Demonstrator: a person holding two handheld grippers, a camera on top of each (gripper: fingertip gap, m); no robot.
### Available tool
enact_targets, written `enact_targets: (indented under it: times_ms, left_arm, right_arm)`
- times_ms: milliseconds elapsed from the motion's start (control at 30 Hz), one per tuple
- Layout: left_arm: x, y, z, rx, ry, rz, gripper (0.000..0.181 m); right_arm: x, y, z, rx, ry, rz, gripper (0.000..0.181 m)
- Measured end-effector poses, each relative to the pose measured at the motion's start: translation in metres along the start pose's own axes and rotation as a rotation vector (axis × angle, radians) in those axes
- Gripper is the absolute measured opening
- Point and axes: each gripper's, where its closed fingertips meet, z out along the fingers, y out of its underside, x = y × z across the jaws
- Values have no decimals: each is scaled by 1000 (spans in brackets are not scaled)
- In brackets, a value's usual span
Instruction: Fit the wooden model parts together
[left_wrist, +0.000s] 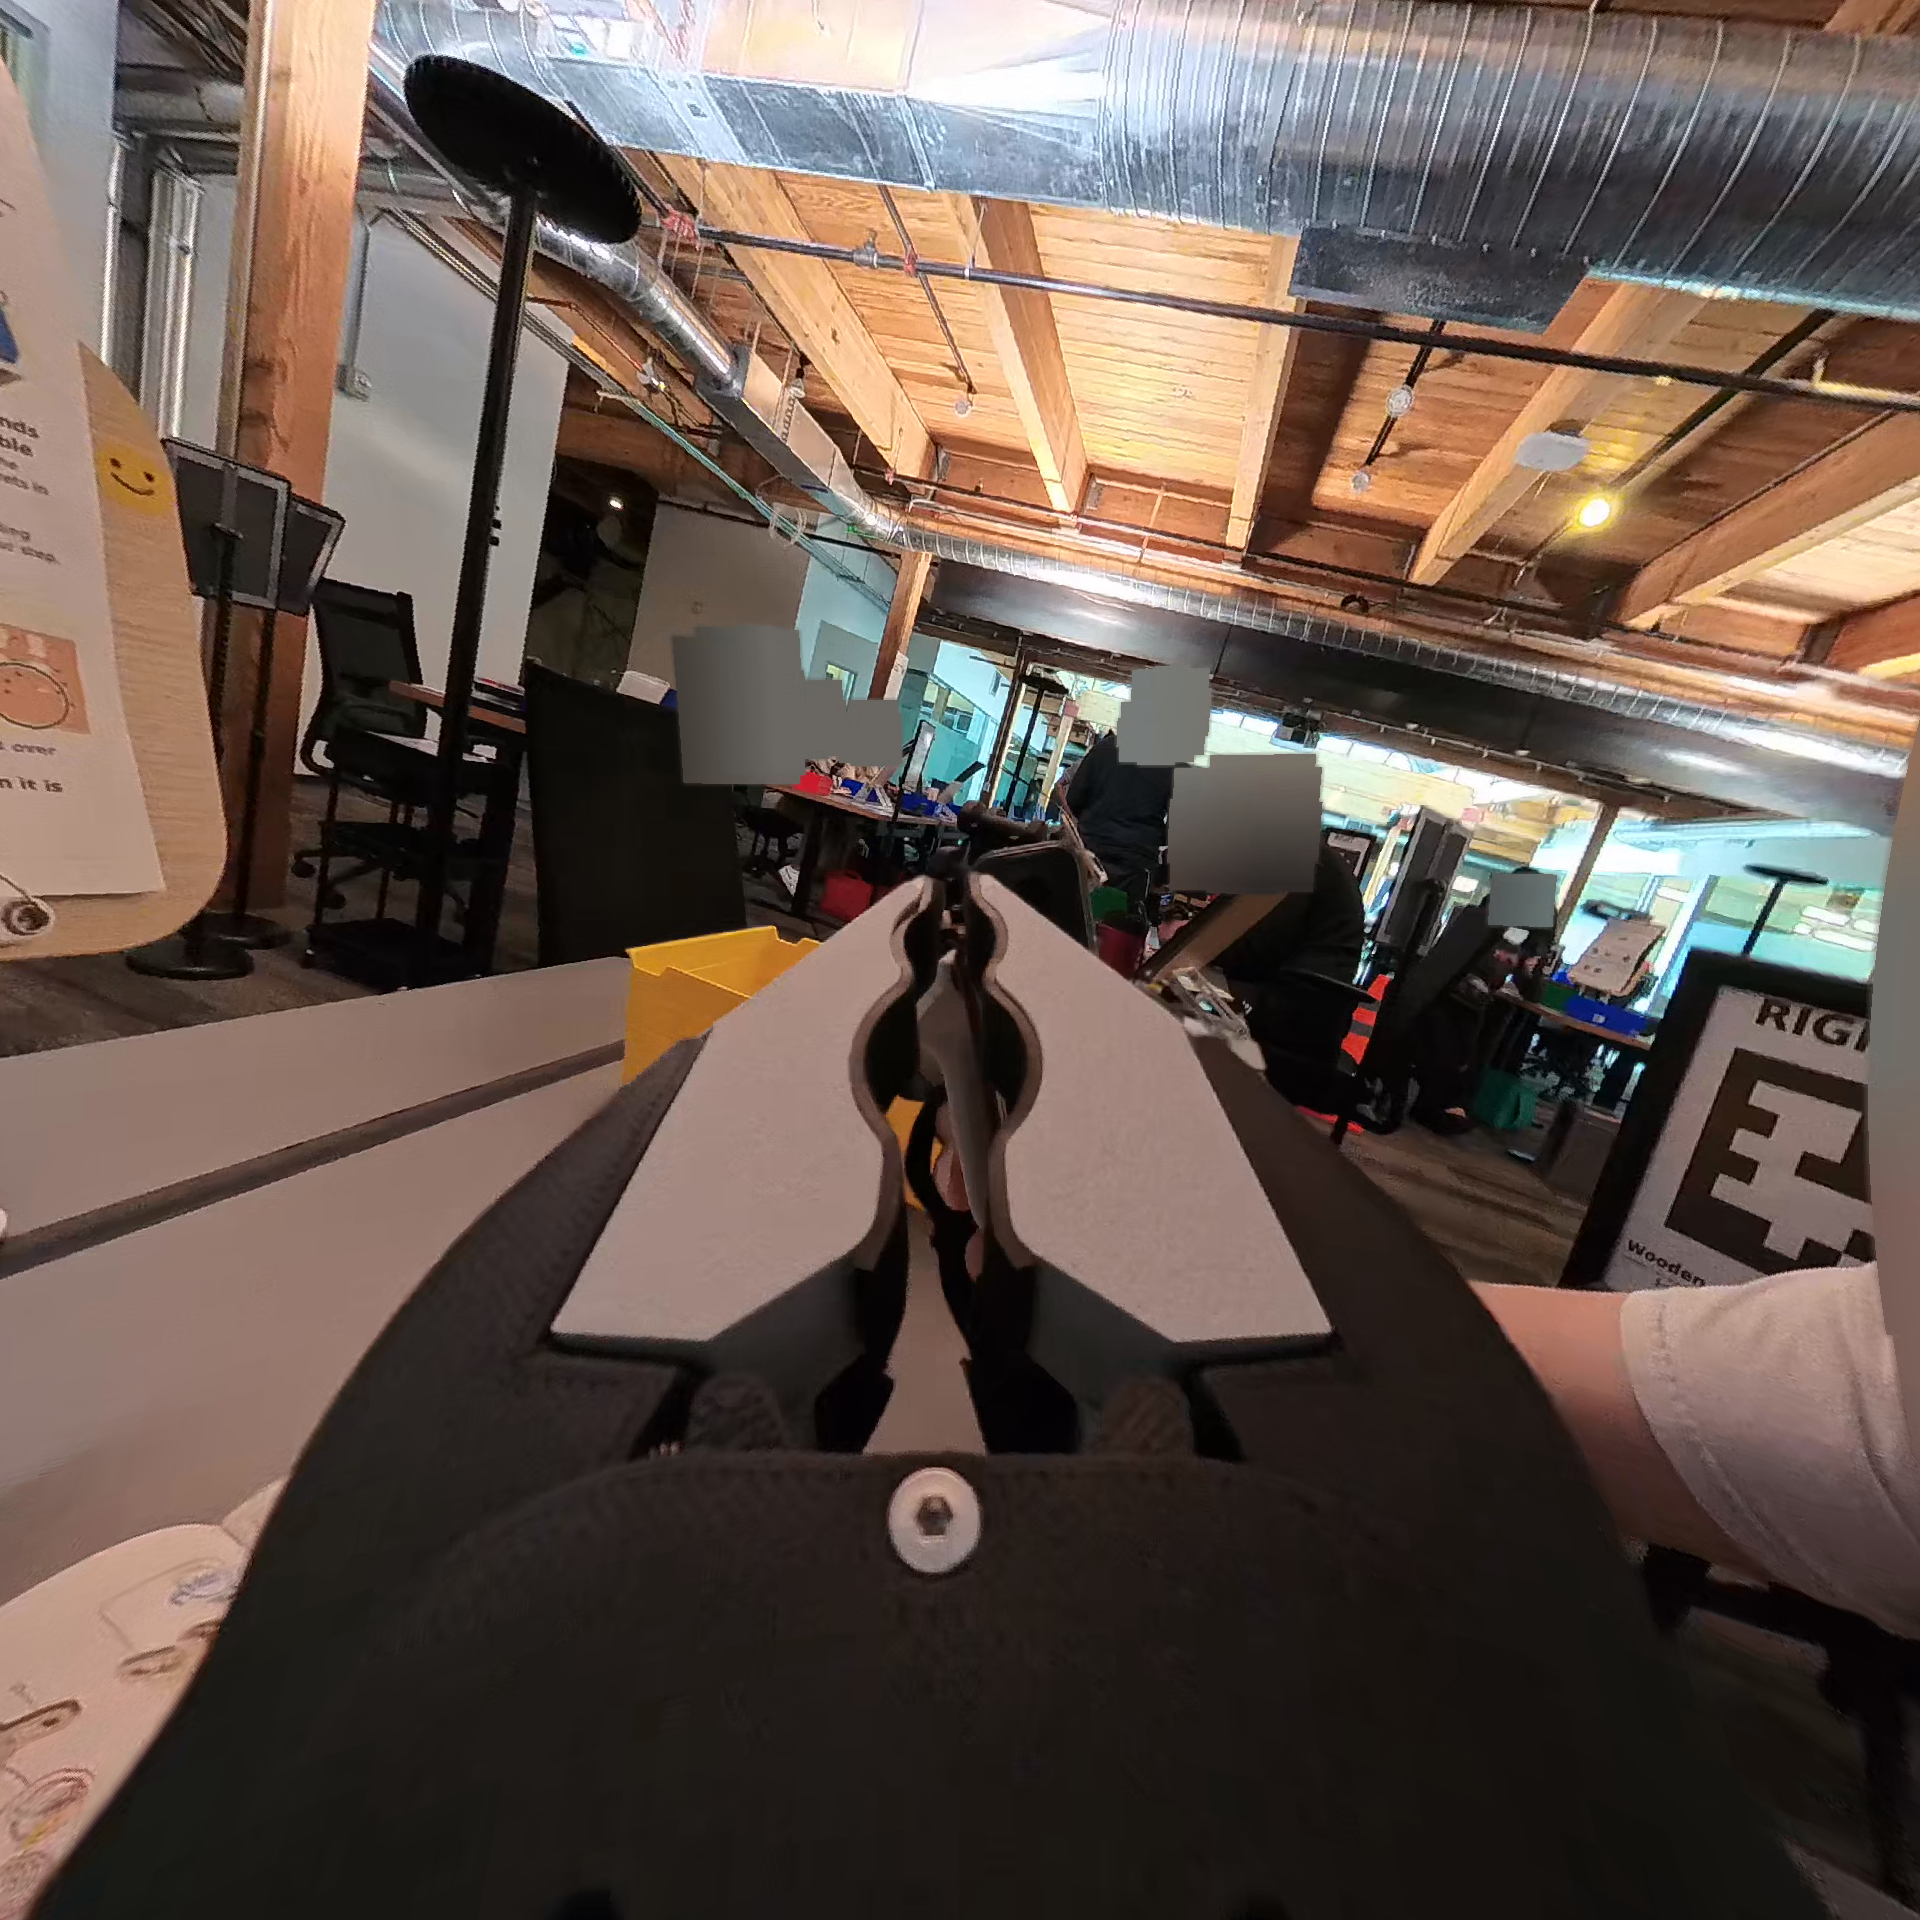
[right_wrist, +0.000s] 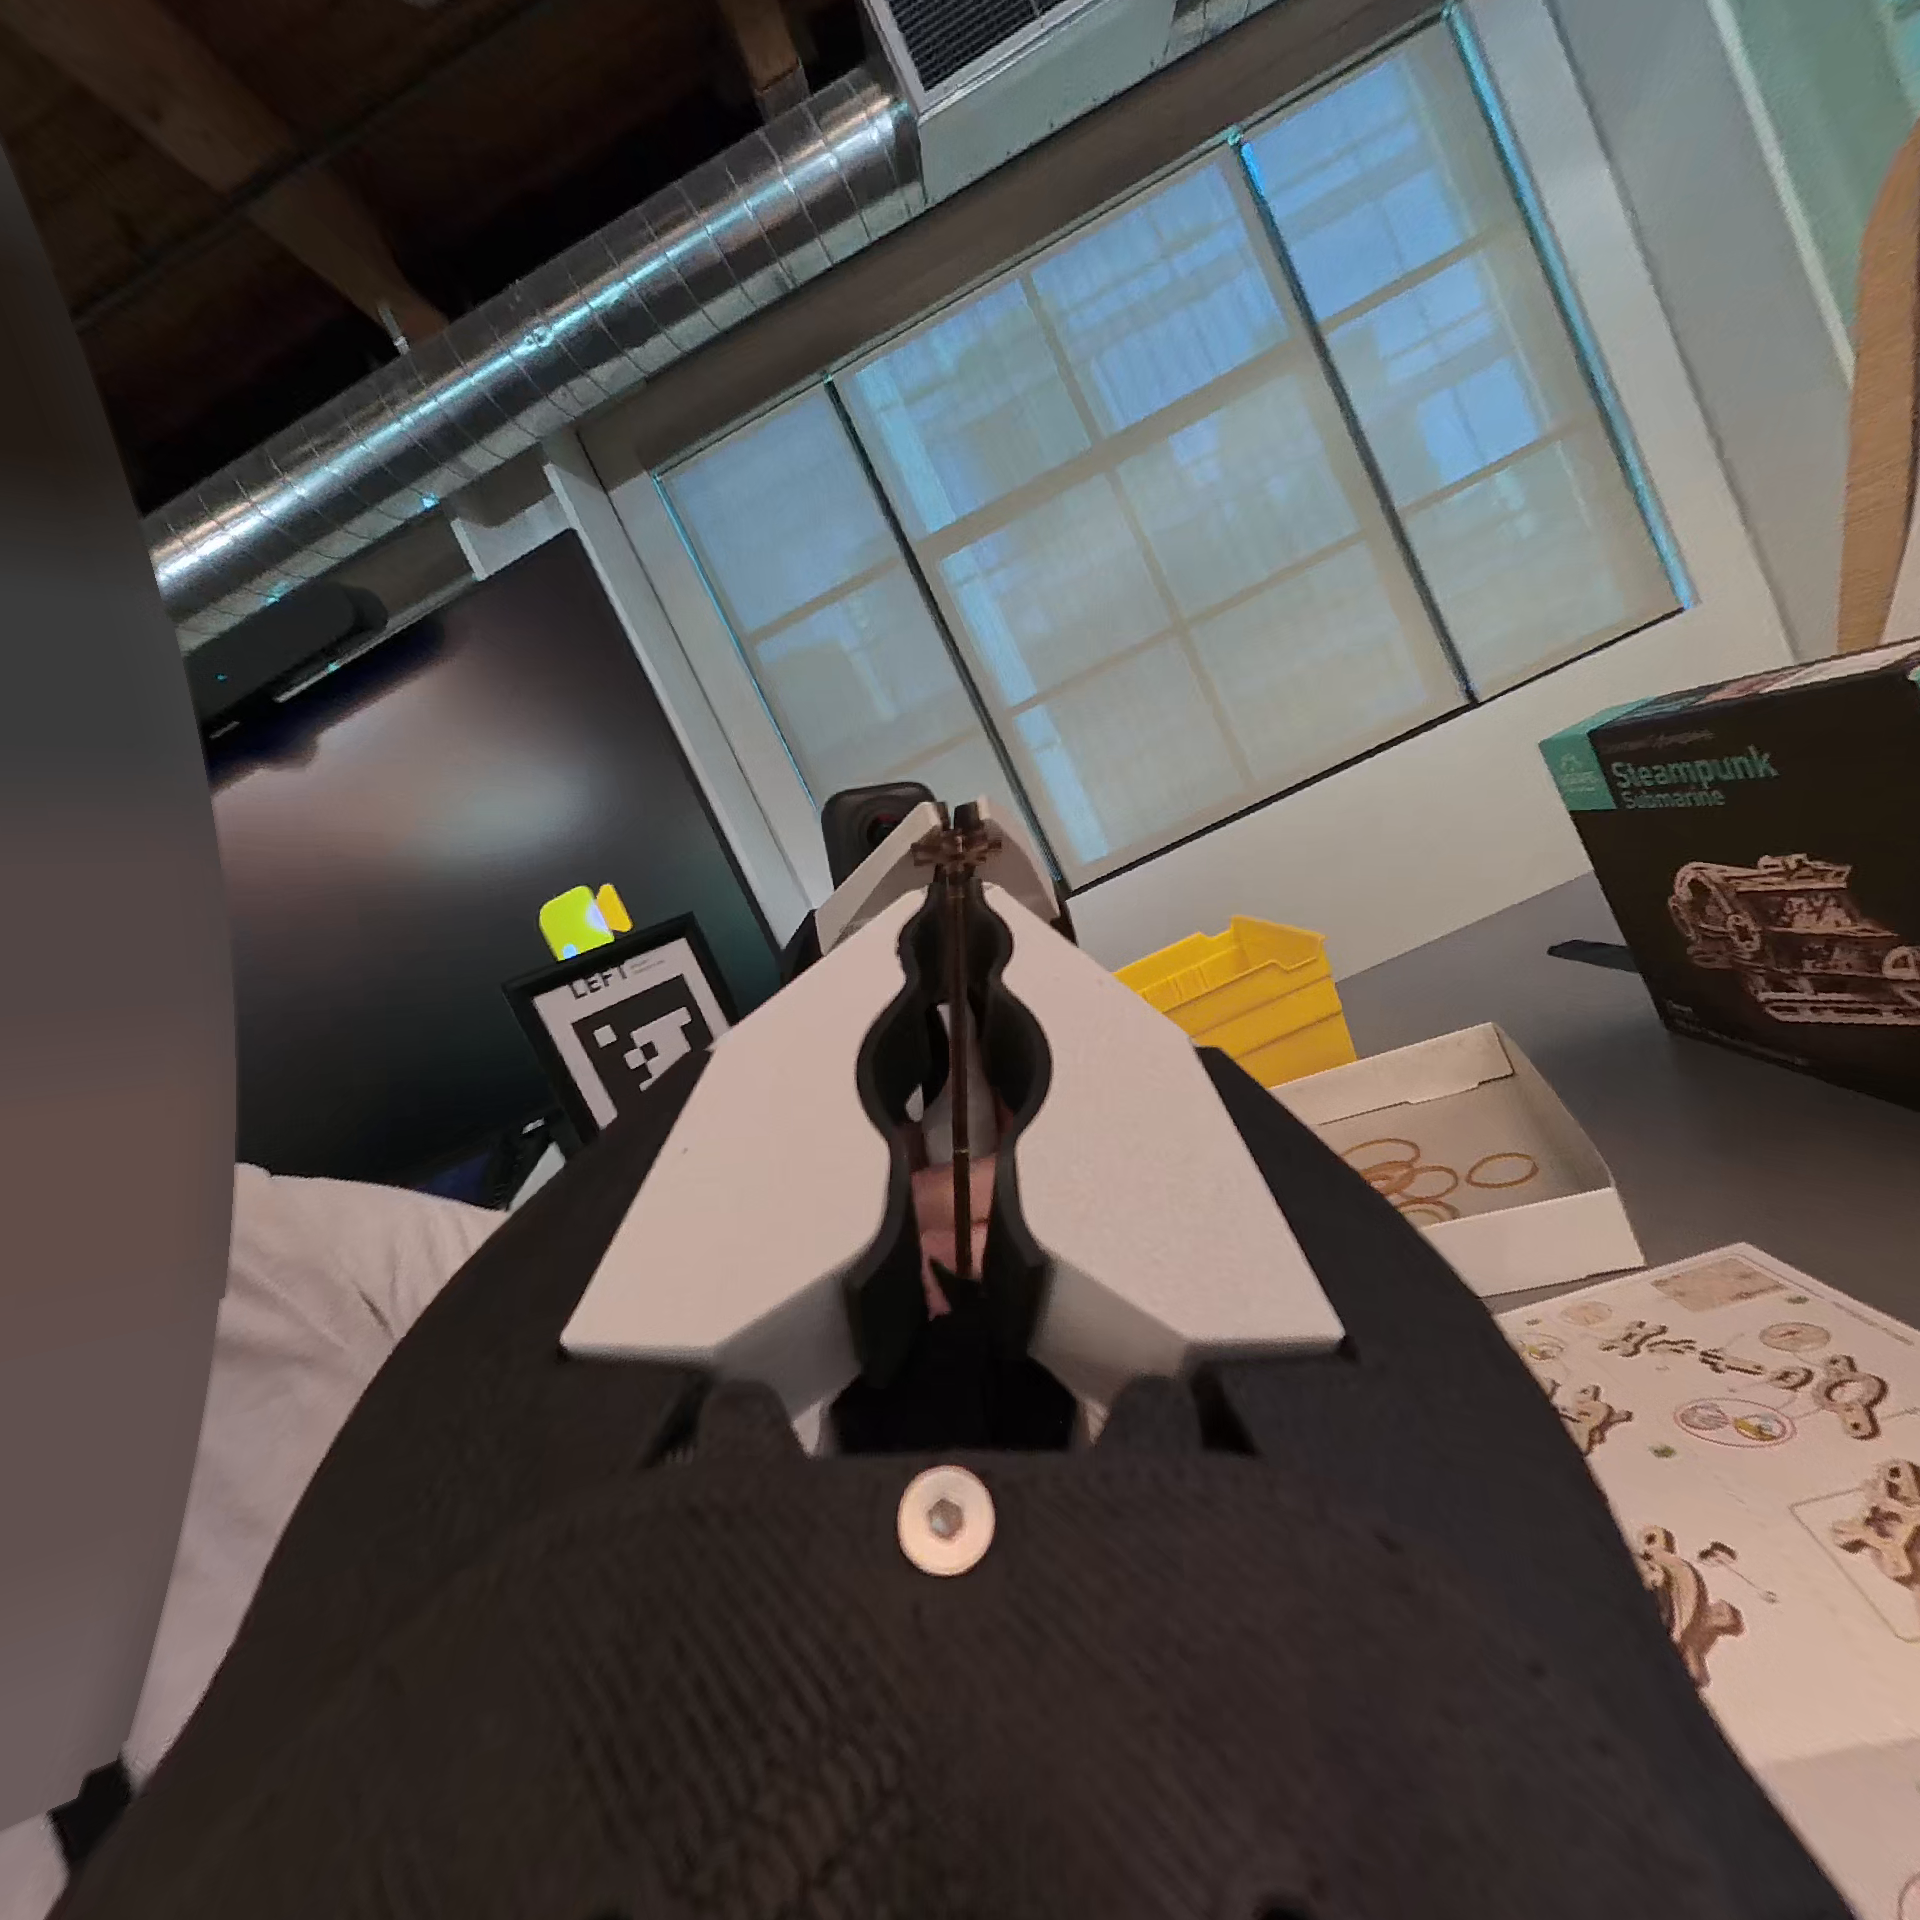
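Observation:
My right gripper (right_wrist: 958, 831) is shut on a thin dark wooden model part (right_wrist: 962, 1039), seen edge-on. The part runs up the gap between the fingers and ends in a small toothed piece at the tips. Both grippers are raised above the table and meet tip to tip. My left gripper (left_wrist: 951, 891) is shut, with a small dark piece (left_wrist: 943, 868) showing at its tips. What that piece is stays unclear. The left gripper's white fingers (right_wrist: 883, 894) show just behind the right tips. A grey finger (left_wrist: 956, 1081) of the right gripper shows through the left gripper's gap.
On the grey table (left_wrist: 208, 1299) are a yellow bin (right_wrist: 1247, 987), a white tray with rubber bands (right_wrist: 1455, 1174), an instruction sheet (right_wrist: 1714, 1455) and the dark model kit box (right_wrist: 1766, 883). Framed marker signs (left_wrist: 1745, 1122) (right_wrist: 623, 1029) stand at the sides. A white sleeve (left_wrist: 1745, 1455) is on the right. Only a small space, under 4 cm, lies between the two pairs of fingers.

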Motion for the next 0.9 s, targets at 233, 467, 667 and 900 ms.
enact_targets:
  times_ms: [233,467,667,900]
  left_arm:
    - [15,-7,0,-35,65,94,3]
    - [6,-2,0,12,13,29,3]
    - [6,-2,0,47,-2,2,1]
    - [3,1,0,51,-20,-10,1]
  right_arm:
    - [-15,-4,2,-60,-50,-142,2]
    - [-6,-2,1,-35,-7,-115,0]
    - [-5,-1,1,-4,7,-91,0]
    - [-2,-1,-1,31,17,-38,0]
